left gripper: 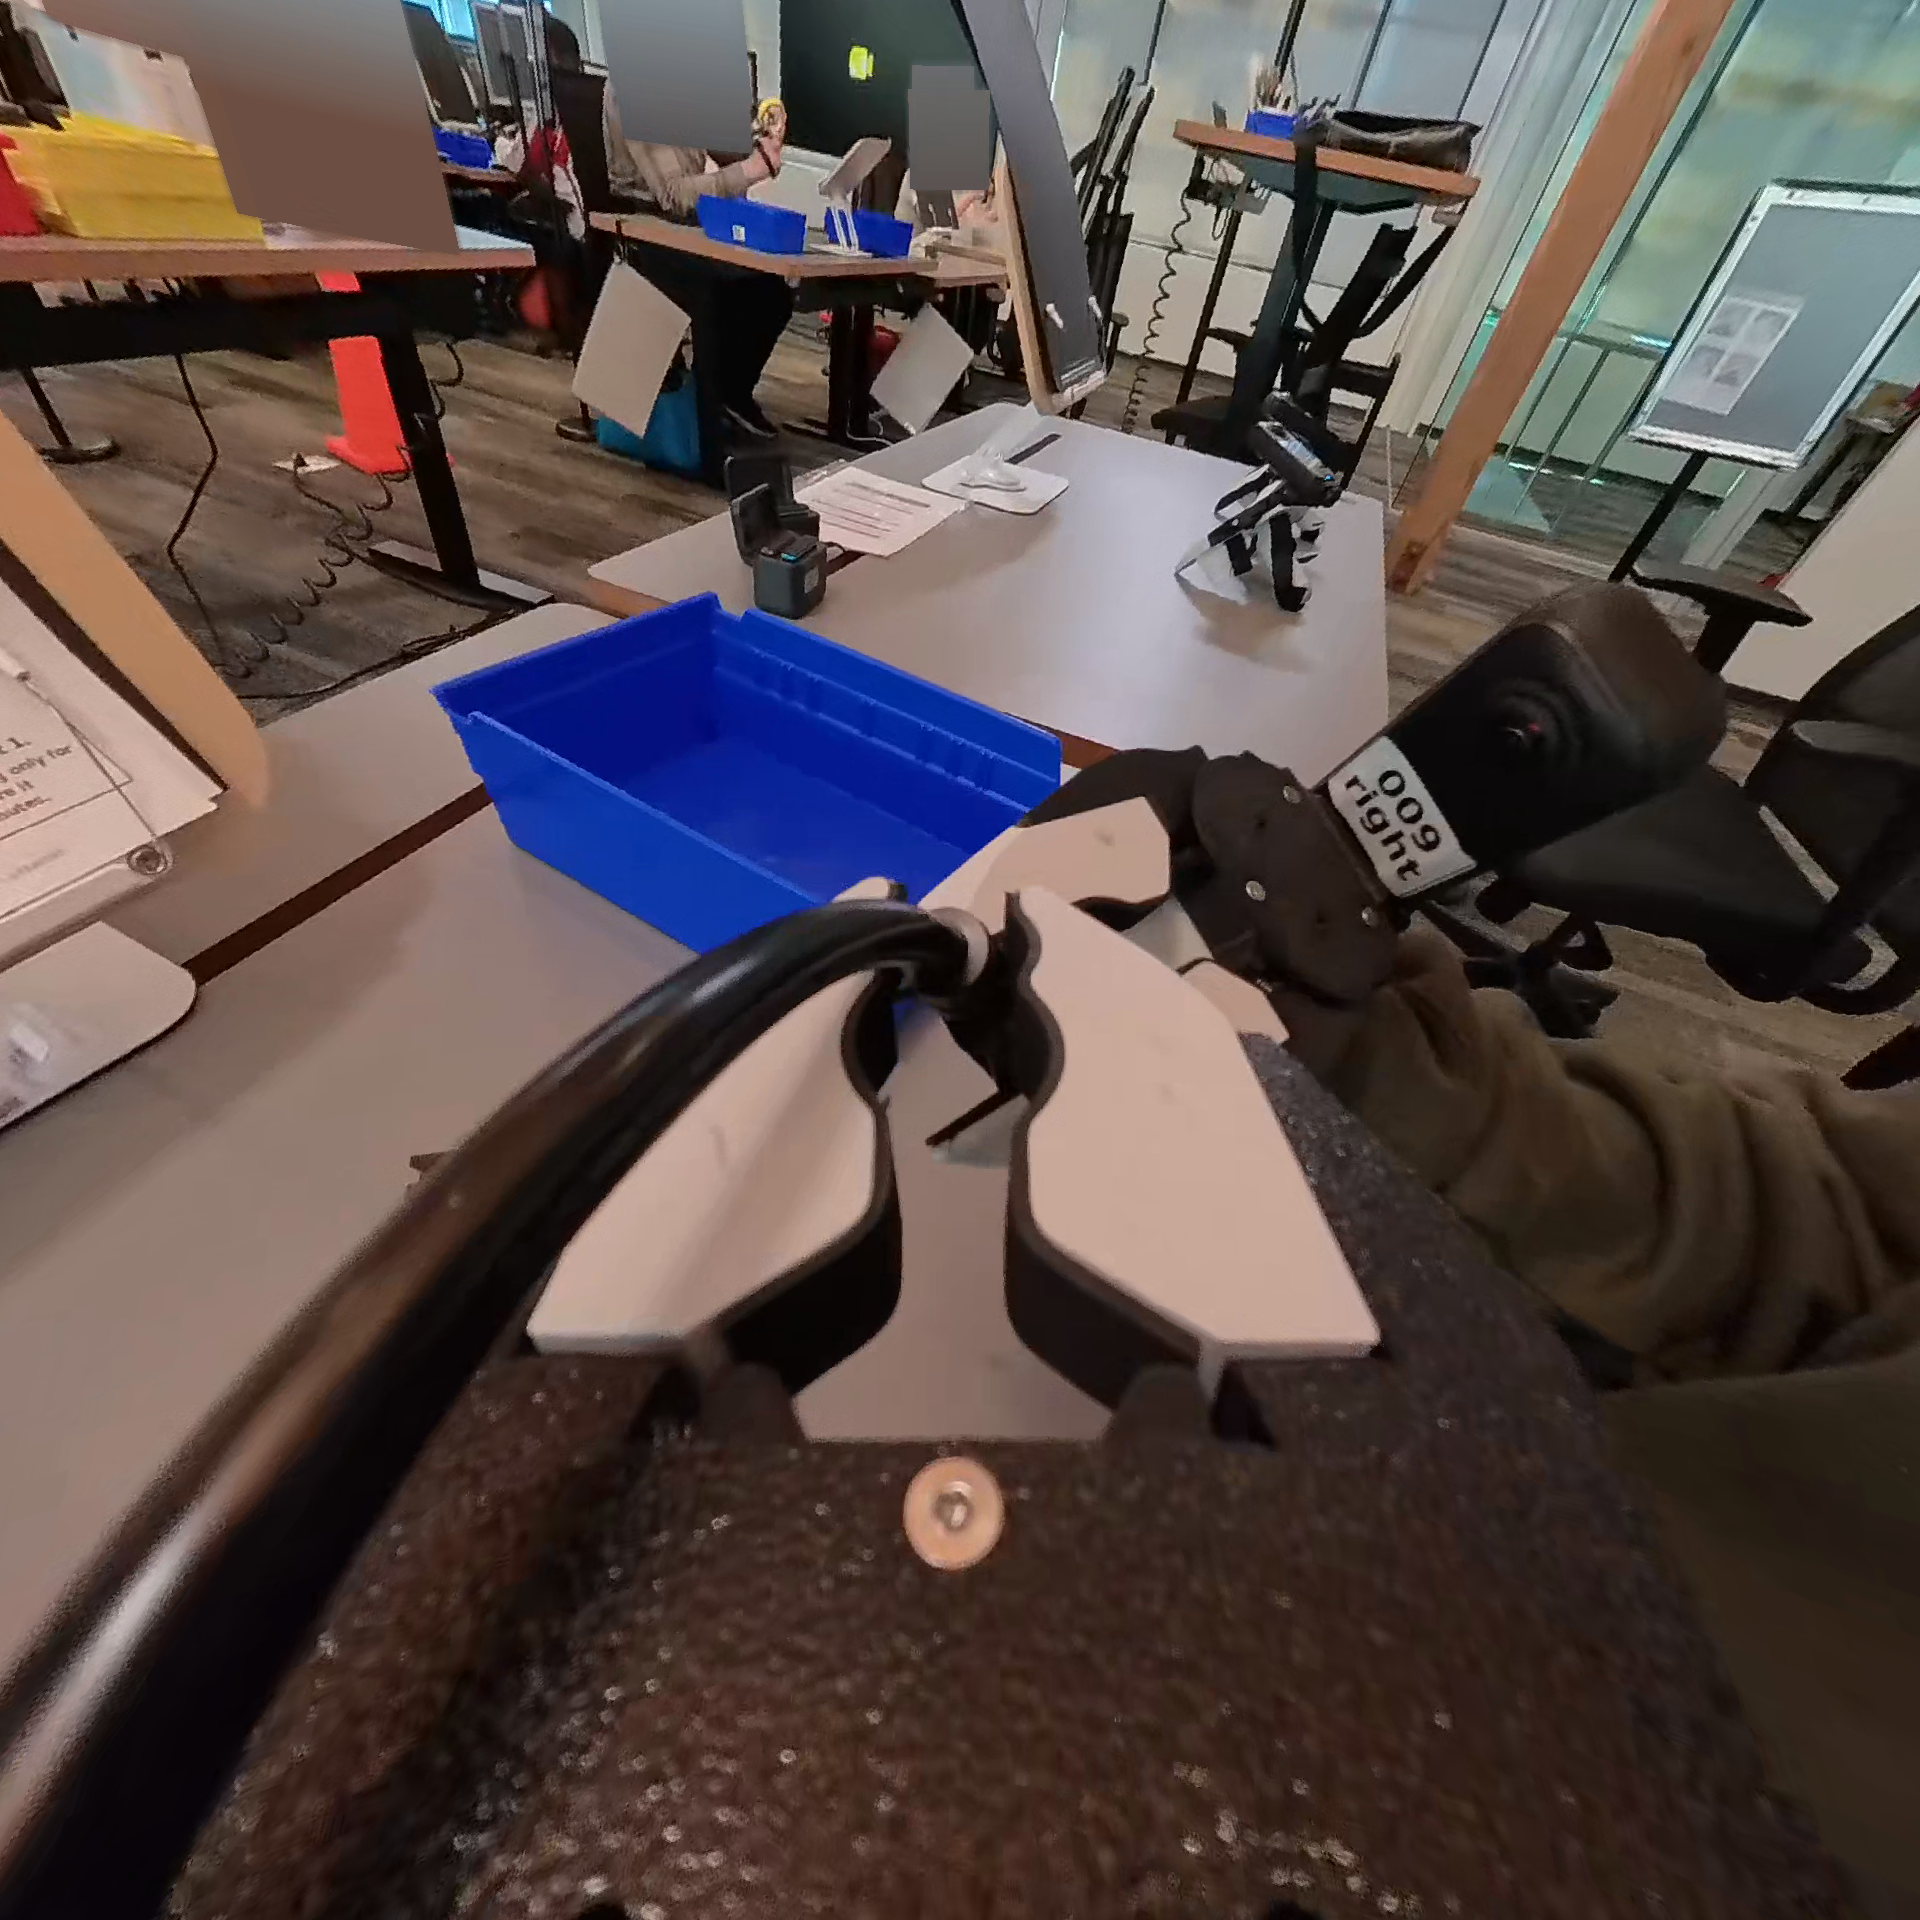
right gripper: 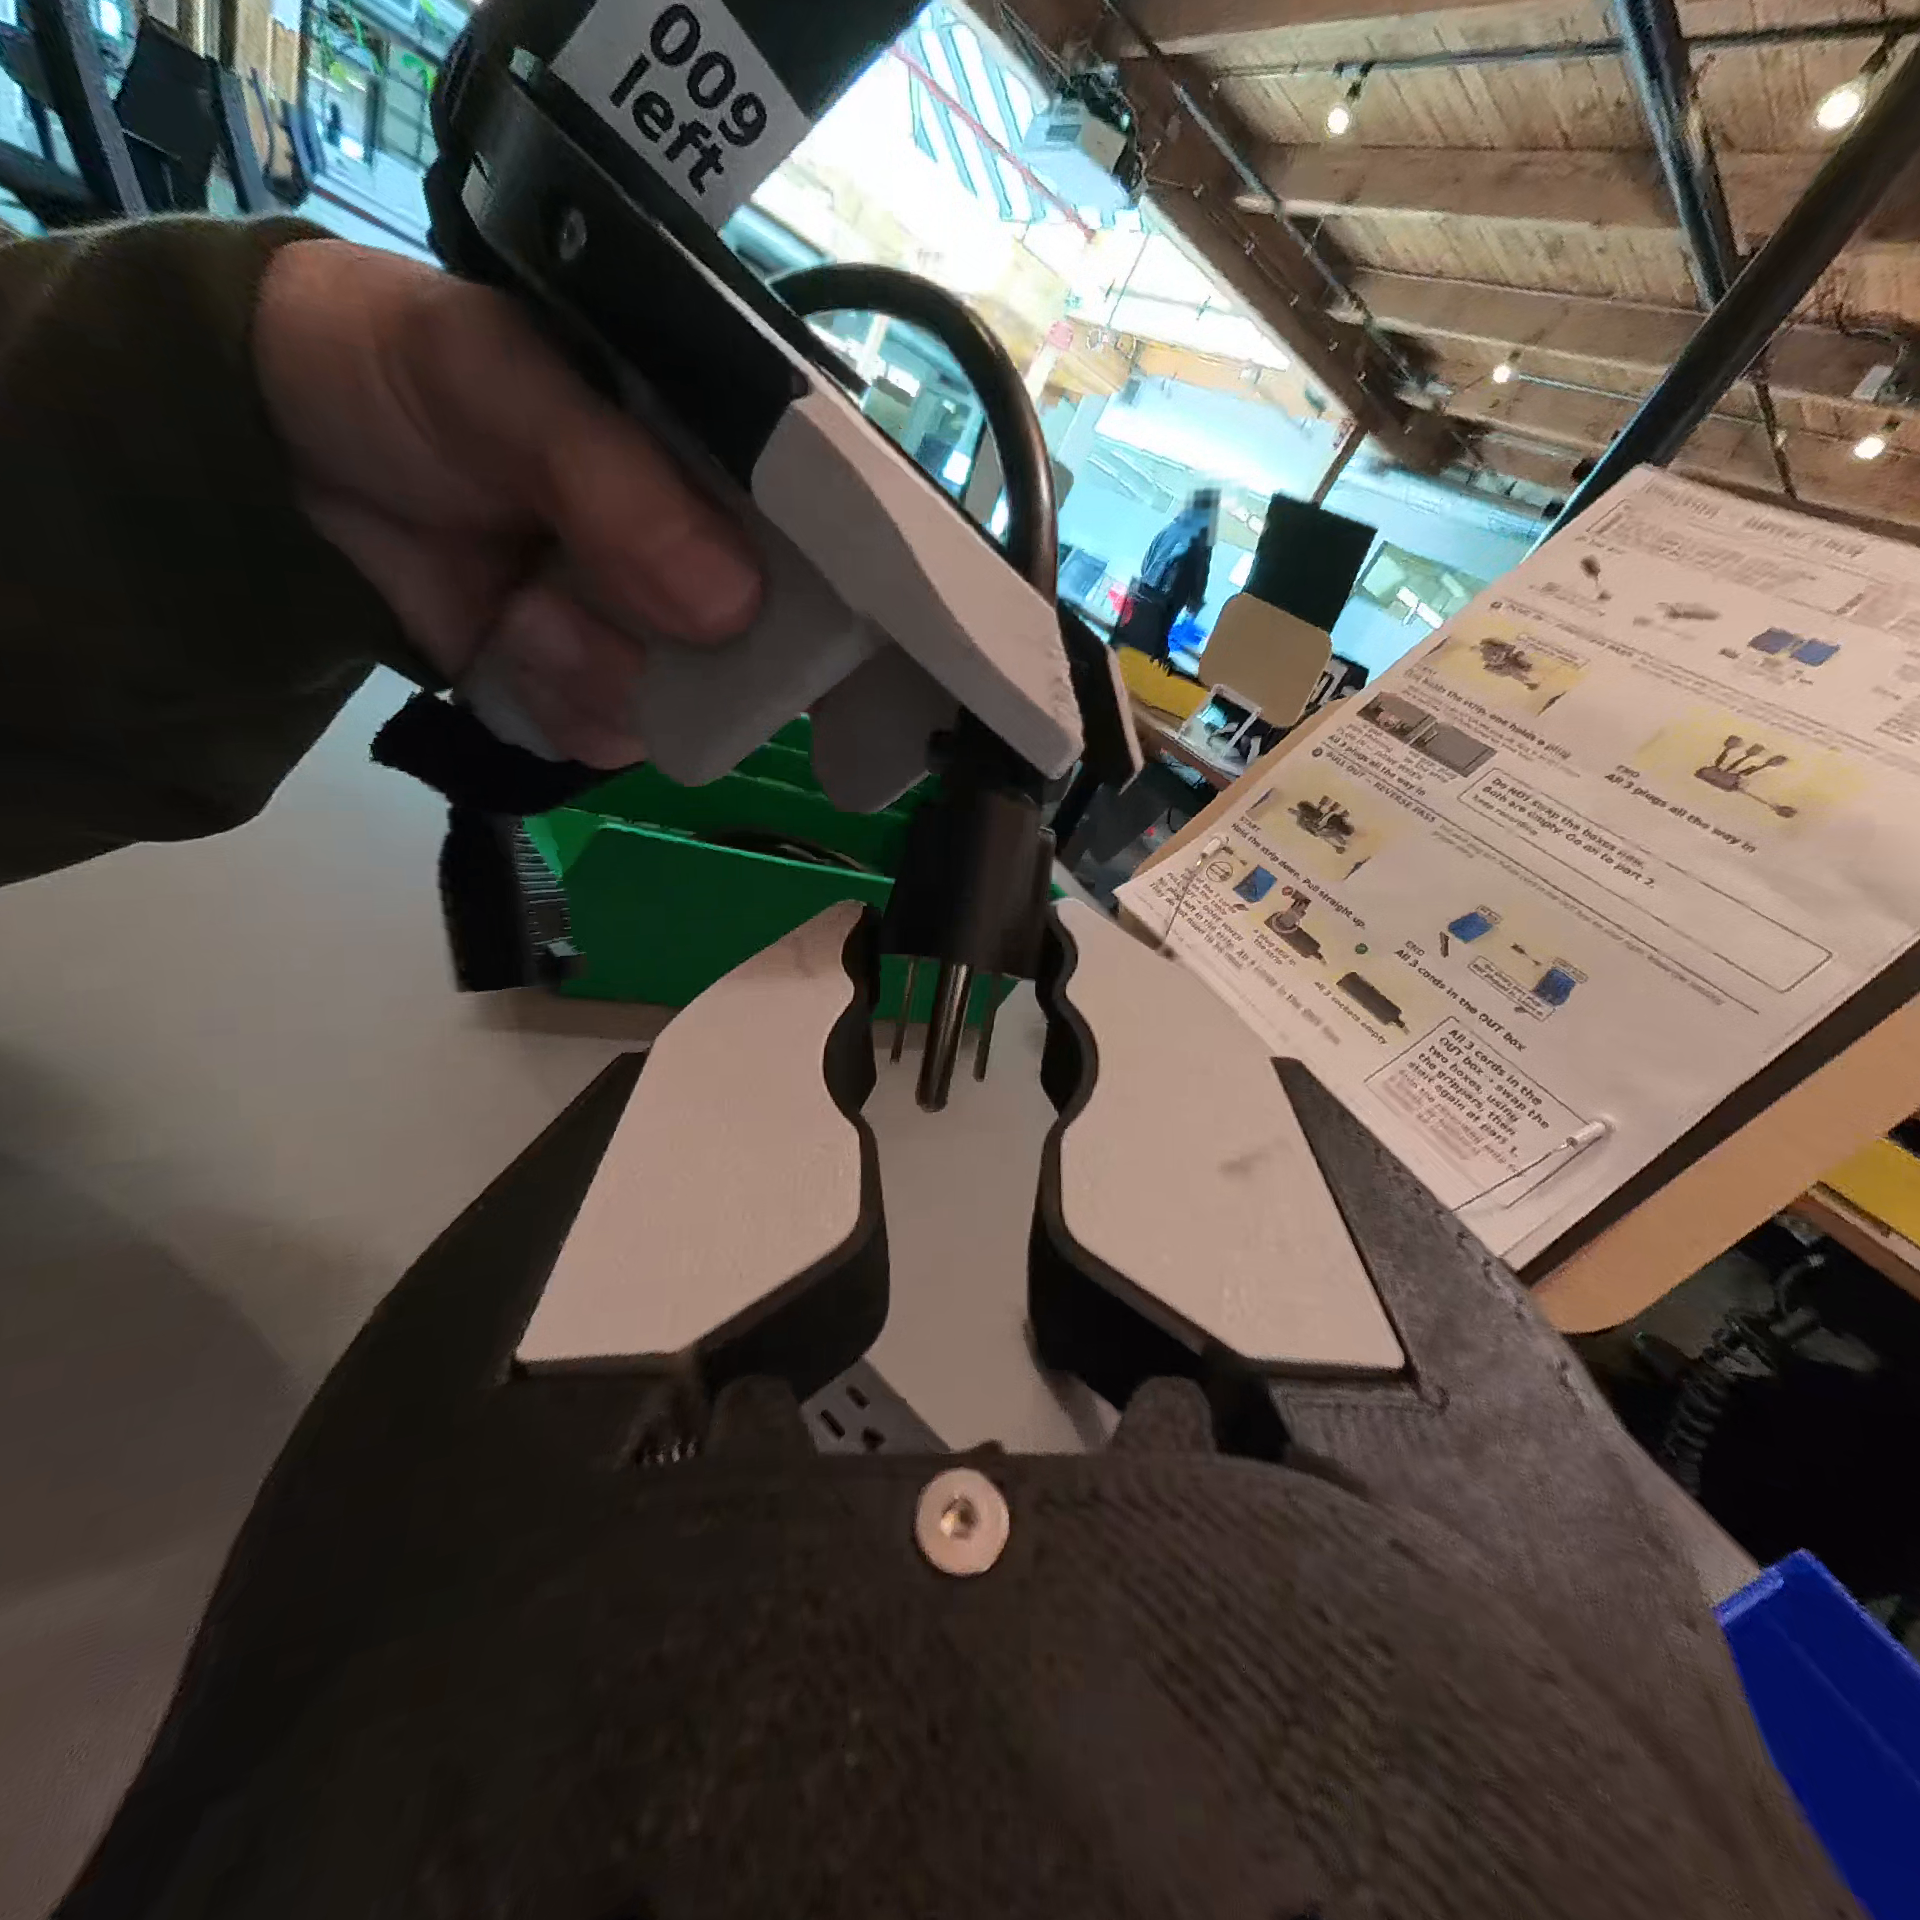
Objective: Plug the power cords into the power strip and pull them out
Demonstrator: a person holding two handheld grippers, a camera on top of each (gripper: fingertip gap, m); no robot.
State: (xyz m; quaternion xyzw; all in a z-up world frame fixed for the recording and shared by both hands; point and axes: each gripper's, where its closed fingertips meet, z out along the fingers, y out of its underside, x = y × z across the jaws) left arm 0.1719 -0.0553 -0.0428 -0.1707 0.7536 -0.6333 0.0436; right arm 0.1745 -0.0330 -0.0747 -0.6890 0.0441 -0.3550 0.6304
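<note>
- The cord (left gripper: 582,1081) is black and shiny.
- The plug (right gripper: 961,883) is black, with silver metal prongs.
- The left gripper (left gripper: 940,997) has white fingers with black edges and a speckled black body.
- One bin (left gripper: 727,769) is bright blue.
- Another bin (right gripper: 707,894) is green.
- The table (left gripper: 260,1143) is plain grey.
- The sleeve (left gripper: 1621,1164) is olive green.

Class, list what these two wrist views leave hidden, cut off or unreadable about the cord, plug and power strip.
- Power strip: right wrist view shows only a sliver; the right gripper's body covers the rest.
- Black cord: left wrist view, runs off the bottom-left edge.
- Plug: left wrist view, hidden behind the left gripper's fingertips.
- Green bin: contents blocked by its wall.
</note>
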